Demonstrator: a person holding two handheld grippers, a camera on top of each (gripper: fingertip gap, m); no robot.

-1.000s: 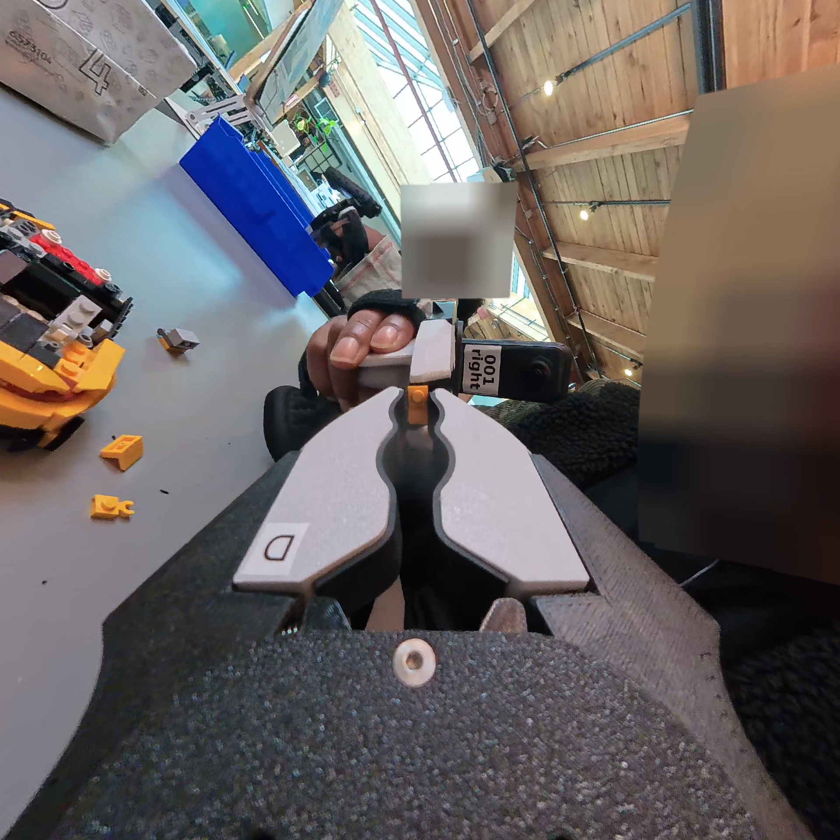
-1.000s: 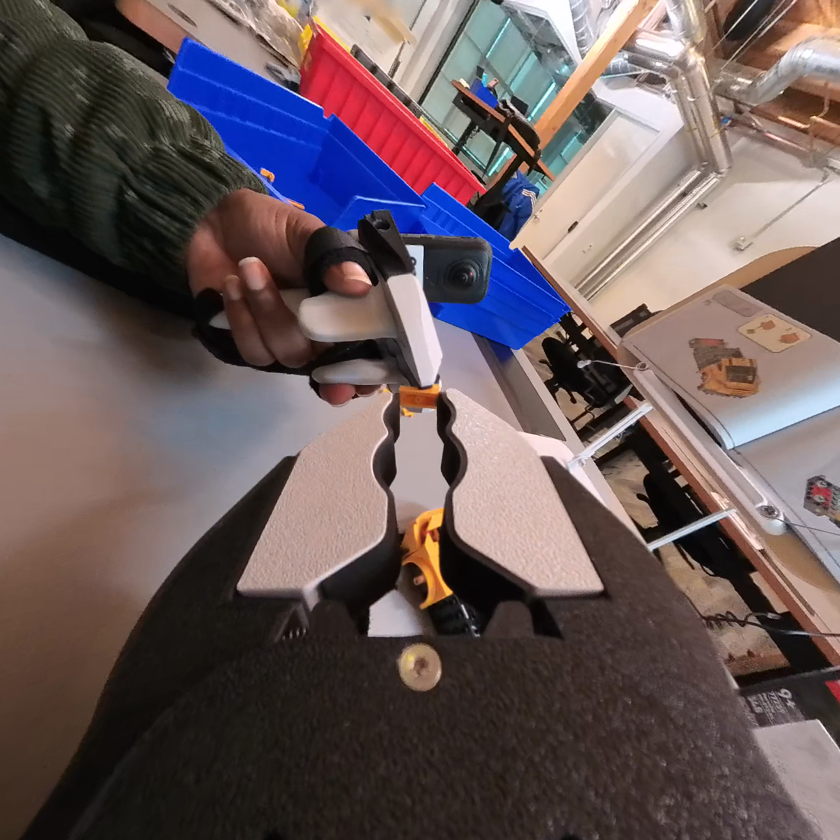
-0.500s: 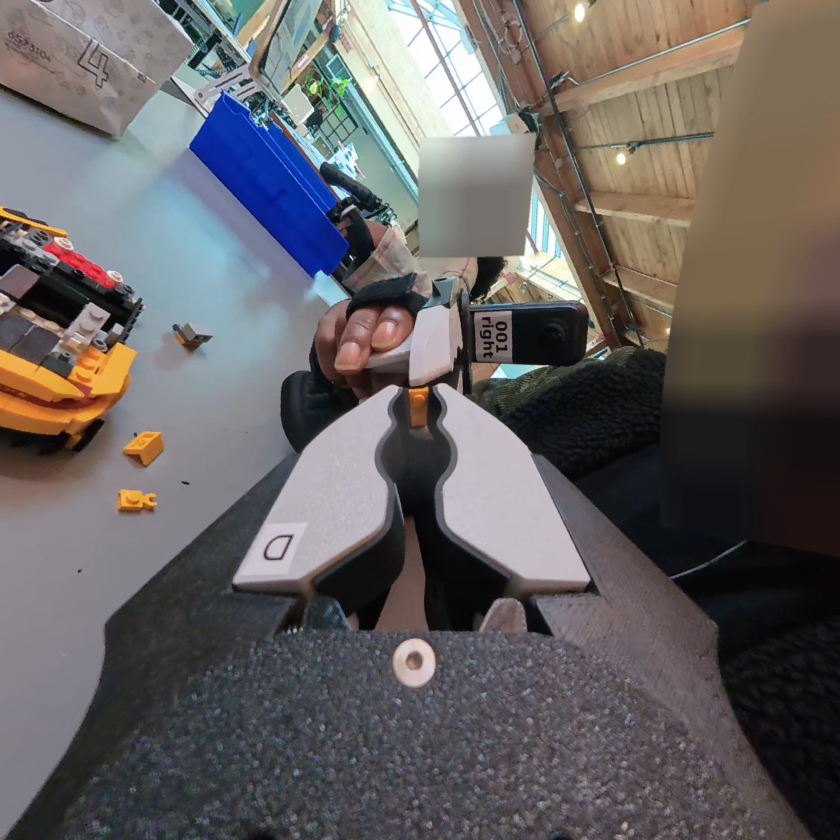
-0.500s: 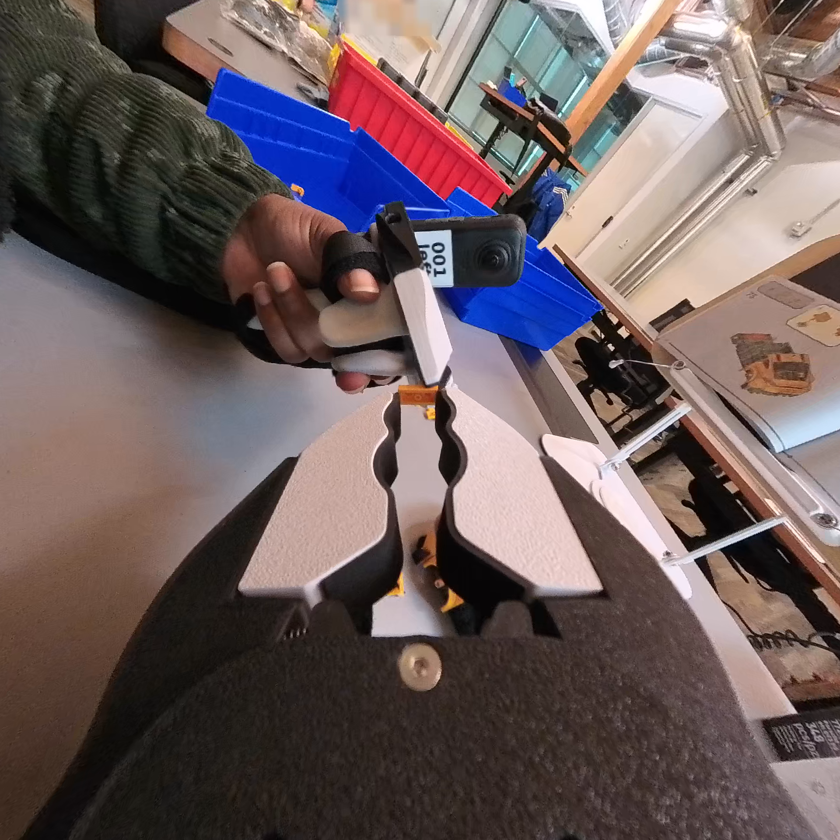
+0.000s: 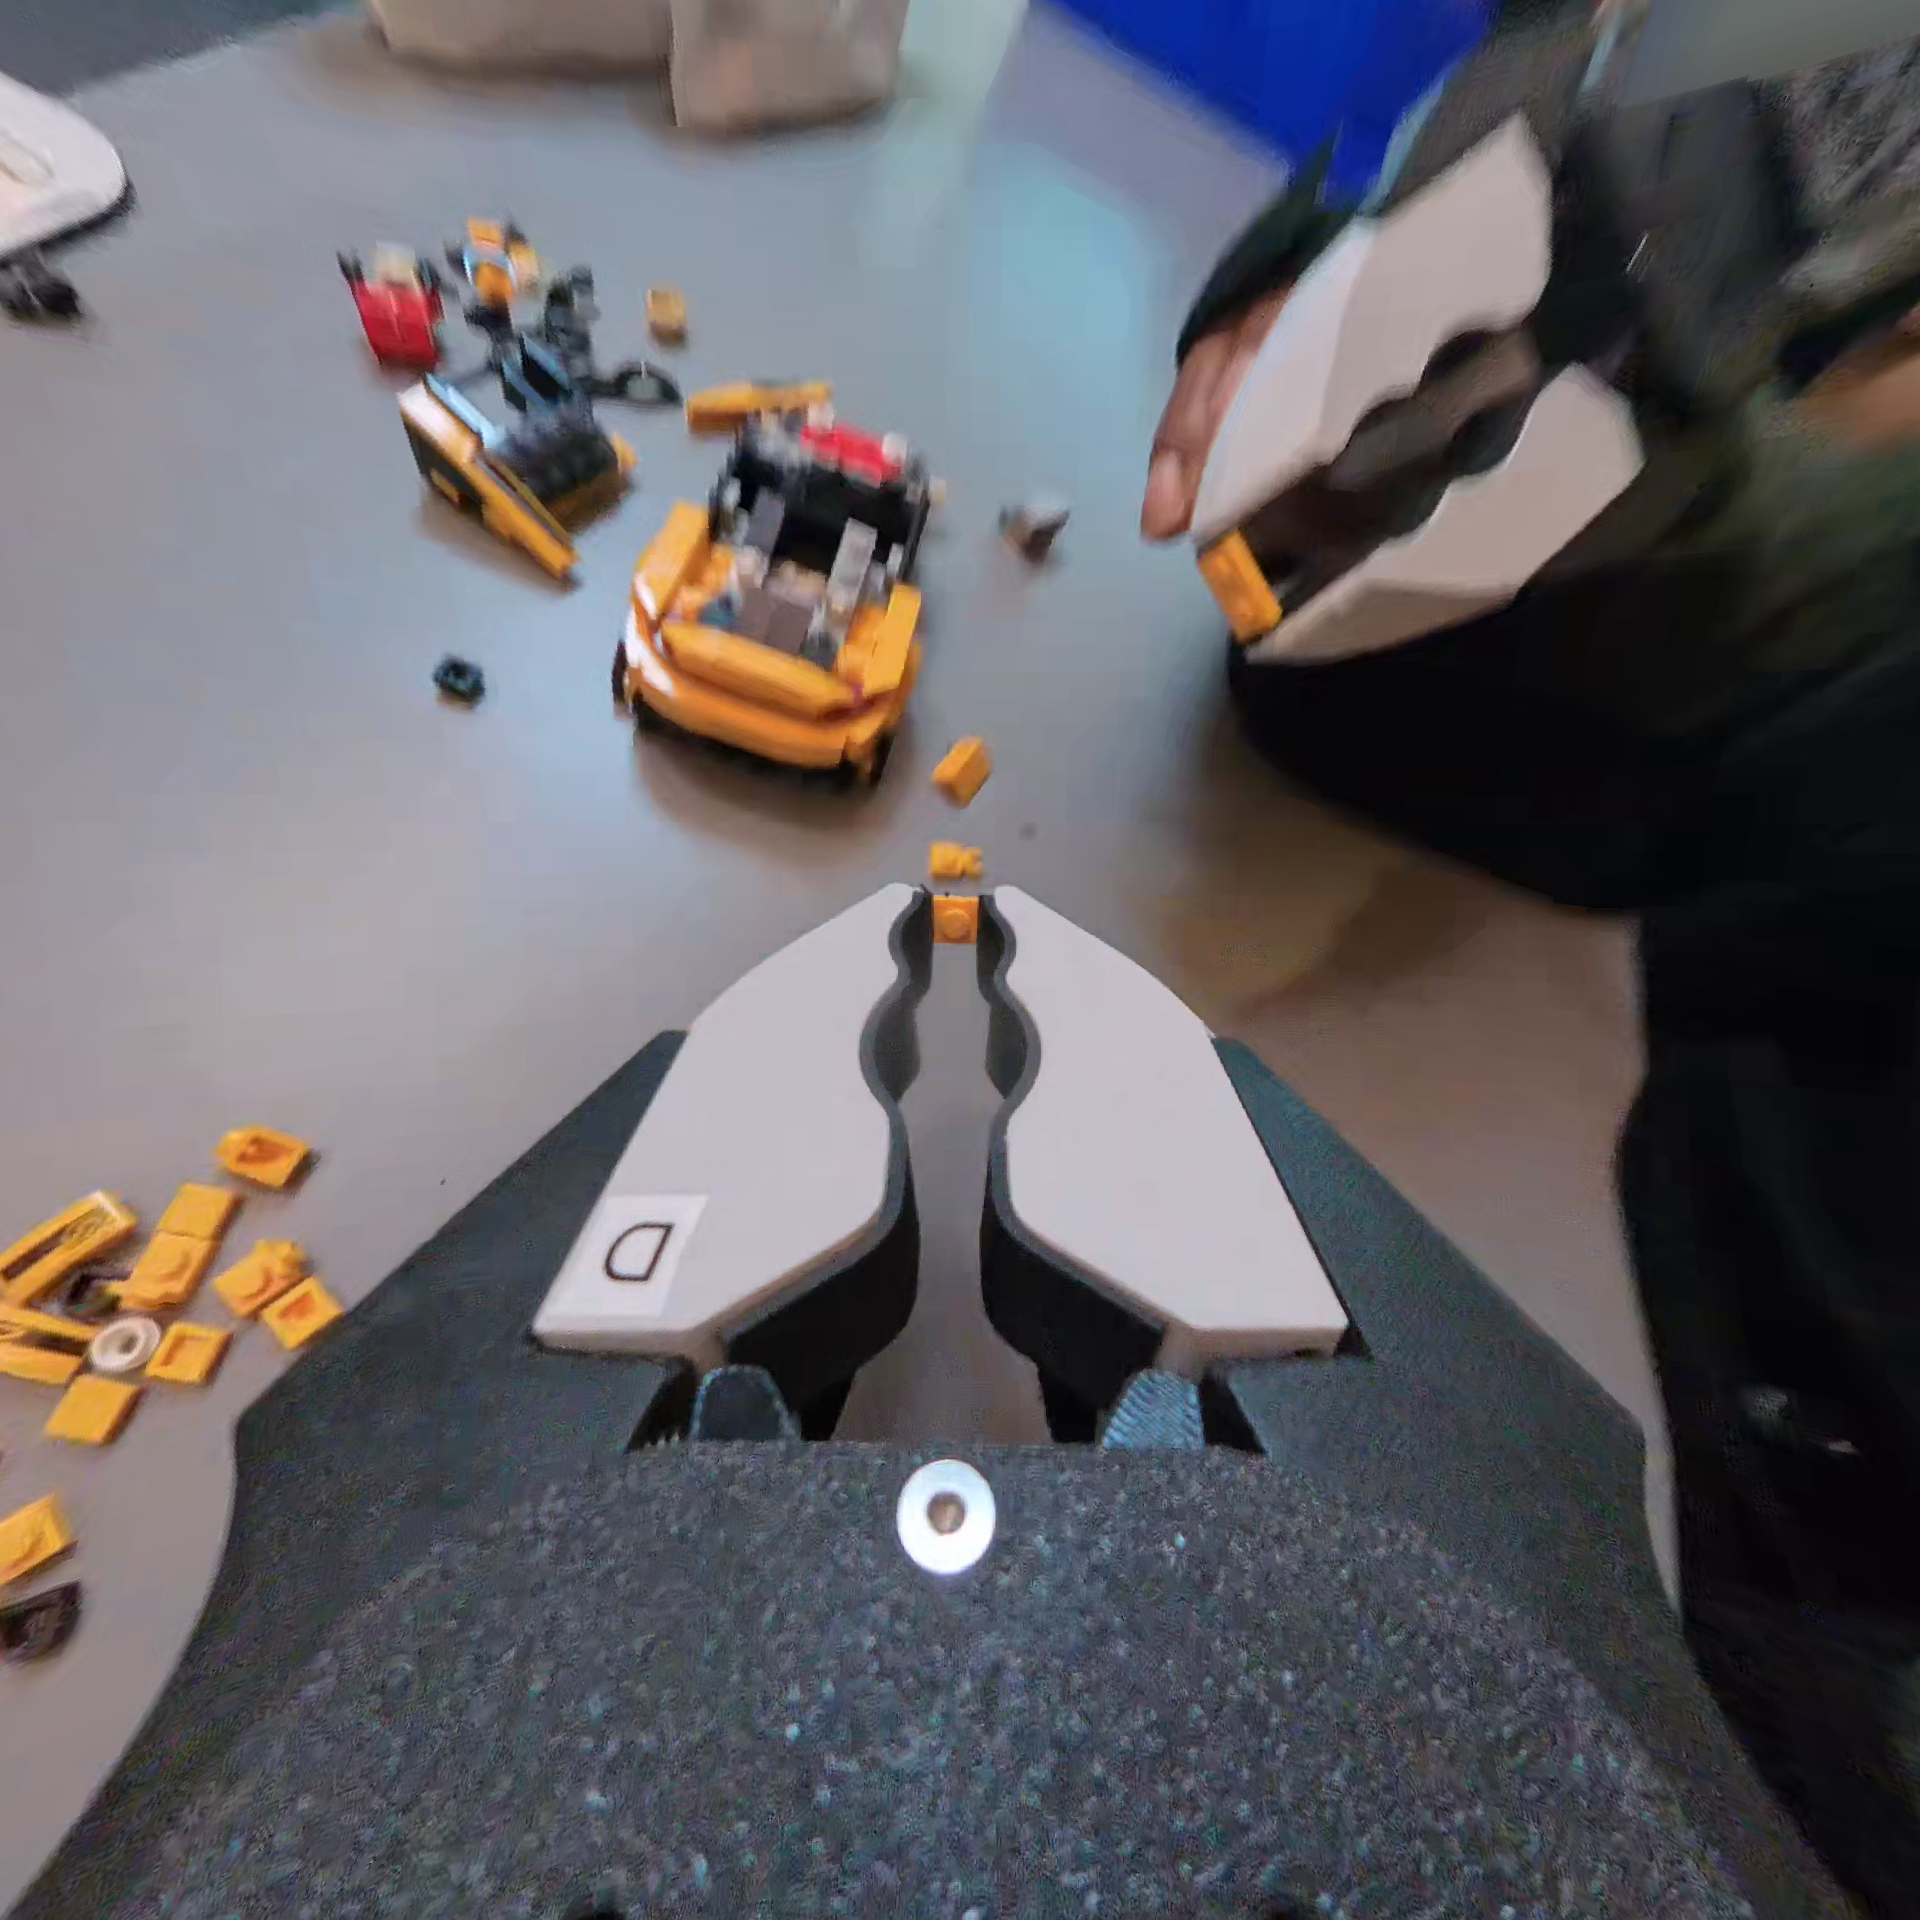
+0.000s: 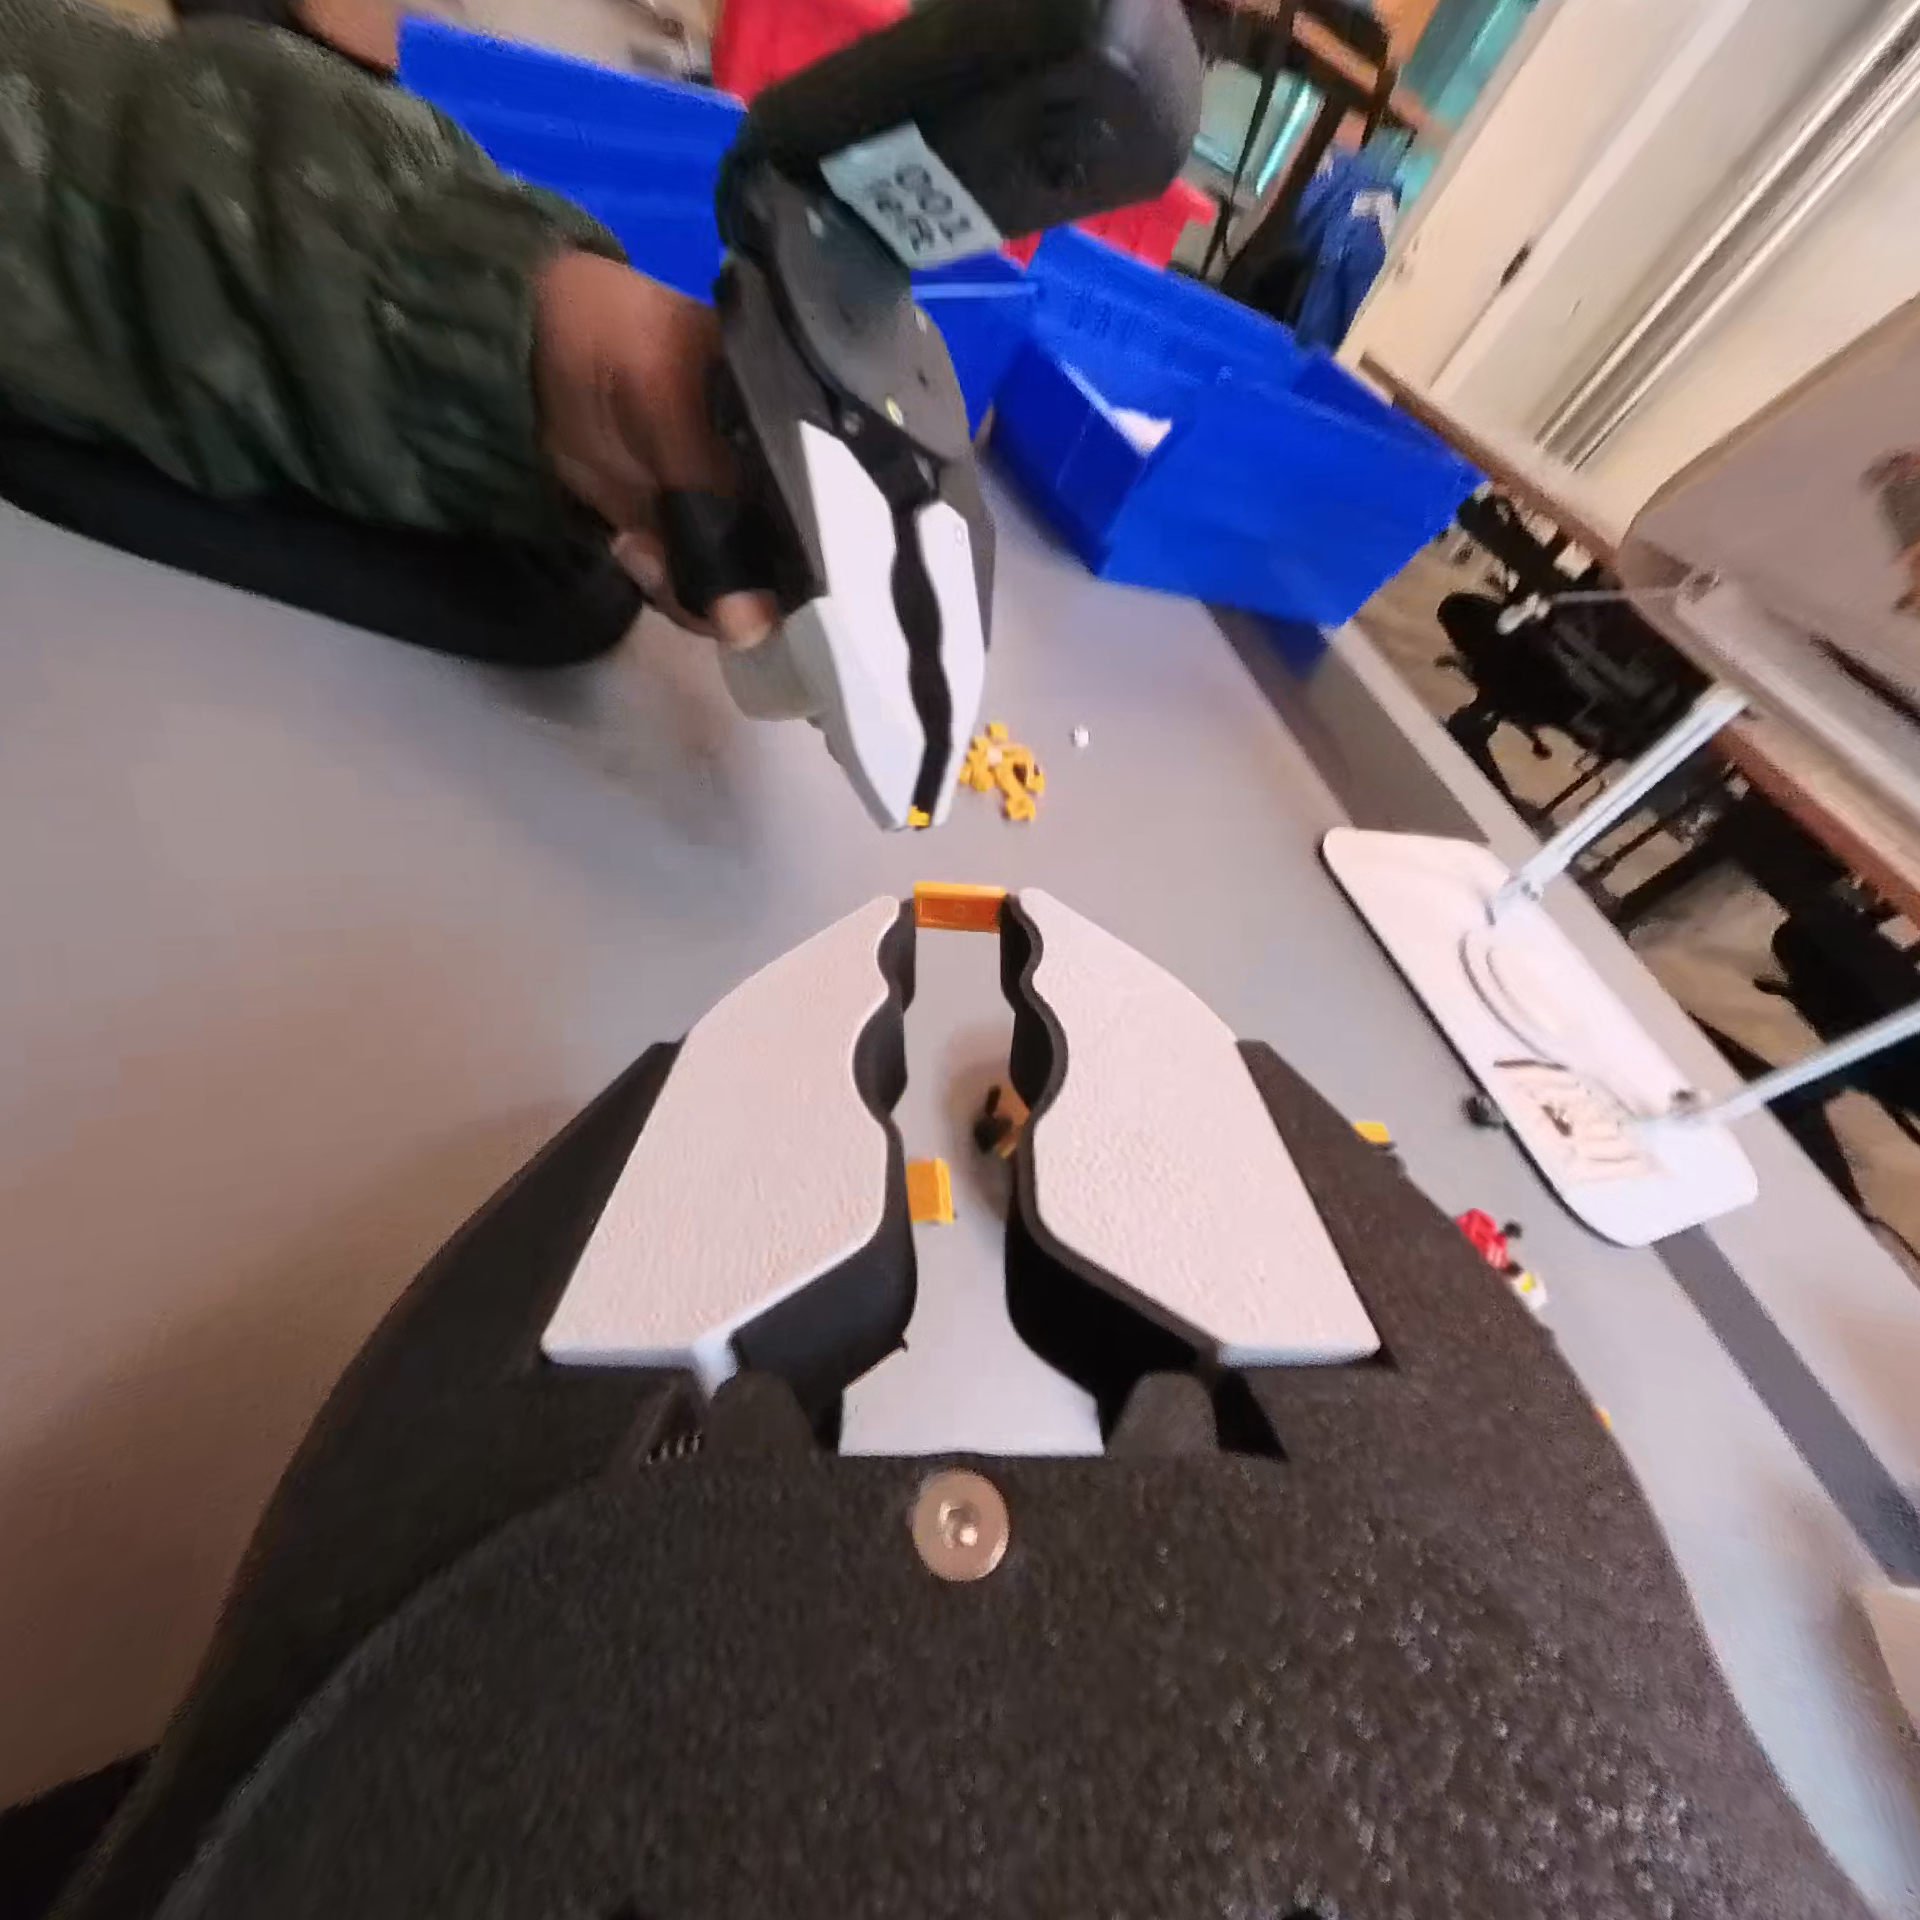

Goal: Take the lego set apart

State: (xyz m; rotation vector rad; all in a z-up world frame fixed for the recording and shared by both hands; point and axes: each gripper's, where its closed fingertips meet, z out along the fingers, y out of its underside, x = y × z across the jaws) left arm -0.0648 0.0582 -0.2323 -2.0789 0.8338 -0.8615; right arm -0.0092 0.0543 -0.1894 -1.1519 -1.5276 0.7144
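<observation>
**Two orange pieces pinched apart above a grey table**

Half-stripped yellow-orange brick car resting on the grey table, at about 11 o'clock from the left gripper's tips in the left wrist view: roof off, black and grey interior bared, red bricks at the rear. Farther off at 10 o'clock, a detached yellow and black body section, a small red block and mixed loose bits (too blurred to name singly). Just beyond the tips, two loose orange bricks lying on the table. At 8 o'clock, near the frame's edge, a scatter of flat orange tiles.

Left gripper clenched on a small square orange plate, held at the very tips, above the table. Right gripper likewise clamped on a flat orange plate spanning its tips, wider than the other. Both pieces apart from each other and from the car.

In the right wrist view, left gripper hanging tips-down at 12 o'clock, gripped by a hand in a dark green knit sleeve. Blue plastic bins at 1 o'clock along the table's far edge. White flat base with thin metal rods at 3 o'clock. Through the gap between the right gripper's fingers, another orange brick on the table below.
</observation>
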